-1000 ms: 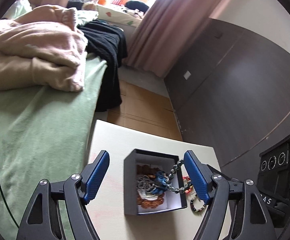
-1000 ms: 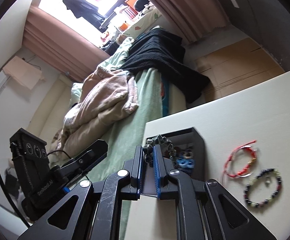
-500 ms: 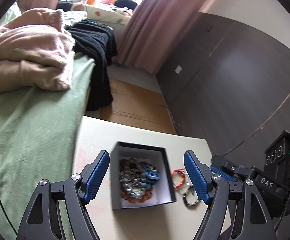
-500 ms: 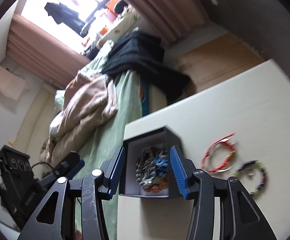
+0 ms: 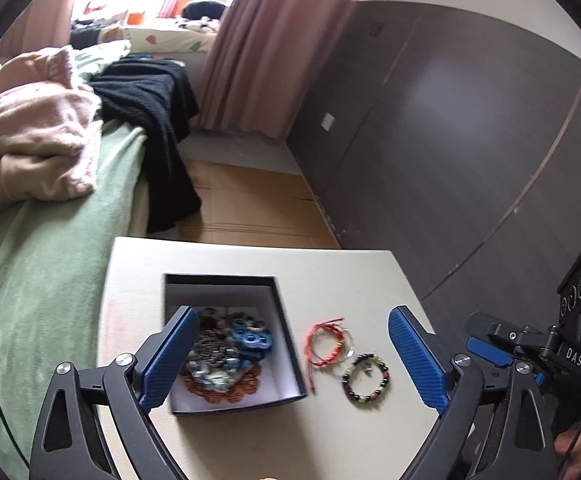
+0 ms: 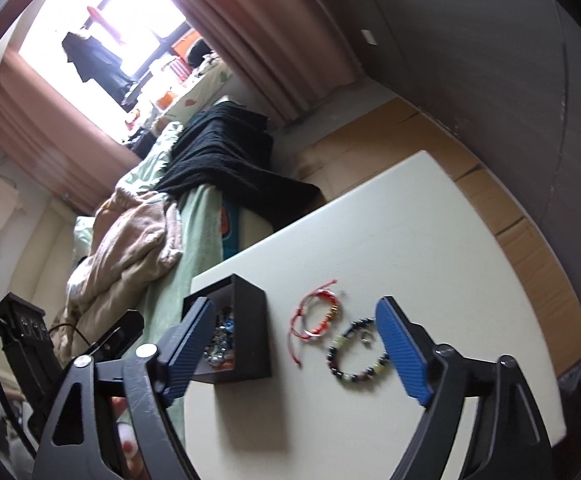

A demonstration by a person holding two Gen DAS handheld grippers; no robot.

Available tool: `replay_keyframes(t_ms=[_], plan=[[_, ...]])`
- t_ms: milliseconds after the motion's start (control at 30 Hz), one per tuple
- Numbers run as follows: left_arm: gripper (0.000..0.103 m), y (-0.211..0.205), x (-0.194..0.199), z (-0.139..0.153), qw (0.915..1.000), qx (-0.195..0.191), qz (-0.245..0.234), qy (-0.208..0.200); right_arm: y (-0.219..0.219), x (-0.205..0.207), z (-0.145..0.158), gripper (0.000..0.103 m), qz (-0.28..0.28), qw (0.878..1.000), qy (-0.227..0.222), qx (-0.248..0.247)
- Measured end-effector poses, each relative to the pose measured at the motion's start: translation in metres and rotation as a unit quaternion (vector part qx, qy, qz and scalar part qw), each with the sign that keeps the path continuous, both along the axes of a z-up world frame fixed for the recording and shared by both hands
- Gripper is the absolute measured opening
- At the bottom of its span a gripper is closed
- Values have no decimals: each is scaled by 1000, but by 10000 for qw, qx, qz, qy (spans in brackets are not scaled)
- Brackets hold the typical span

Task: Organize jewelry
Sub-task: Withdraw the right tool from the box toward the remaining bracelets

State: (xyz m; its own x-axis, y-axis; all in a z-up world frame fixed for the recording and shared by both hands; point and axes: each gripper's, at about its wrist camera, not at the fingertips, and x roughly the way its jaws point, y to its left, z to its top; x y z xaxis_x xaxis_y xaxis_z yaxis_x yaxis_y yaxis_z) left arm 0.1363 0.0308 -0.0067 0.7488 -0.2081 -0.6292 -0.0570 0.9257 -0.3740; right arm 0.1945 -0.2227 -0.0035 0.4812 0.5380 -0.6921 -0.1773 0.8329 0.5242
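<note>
Green-covered bed (image 5: 46,264) left of the black box, pink blanket (image 5: 30,136) and black garment (image 5: 150,104) heaped on it. White table (image 5: 250,432) under the black box (image 5: 286,332), which sits open-topped near the table's left edge. Inside the box, a tangled pile of jewelry (image 5: 226,356): silver chain, blue beads, brown beads.

Left gripper (image 5: 294,364) spread wide, jaws just been opening, nothing between the pads; left blue pad over the box's left wall, right pad well to the box's right. Right gripper (image 6: 302,352) likewise wide, jaws just been opening, gripping nothing; seen low at the right edge in the left wrist view.

Right of the box, on bare table: red cord bracelet (image 5: 326,340) just beside it, dark beaded bracelet (image 5: 366,376) next, touching or nearly so.
</note>
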Motion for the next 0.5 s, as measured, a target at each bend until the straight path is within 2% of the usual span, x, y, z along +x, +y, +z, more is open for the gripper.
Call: replay_keyframes(t_ms=[33, 67, 300, 500], plan=[[101, -6, 1, 1, 10000, 37, -31, -34, -1, 0, -2, 98, -20, 10000, 44, -47], [102, -9, 2, 1, 10000, 48, -52, -46, -4, -1, -3, 99, -36, 9999, 83, -58], [102, -43, 17, -3, 9990, 109, -412, 95, -40, -8, -7, 99, -307, 9992, 247, 44], [102, -64, 31, -2, 9982, 262, -448, 305, -78, -4, -7, 103, -517, 9979, 338, 187]])
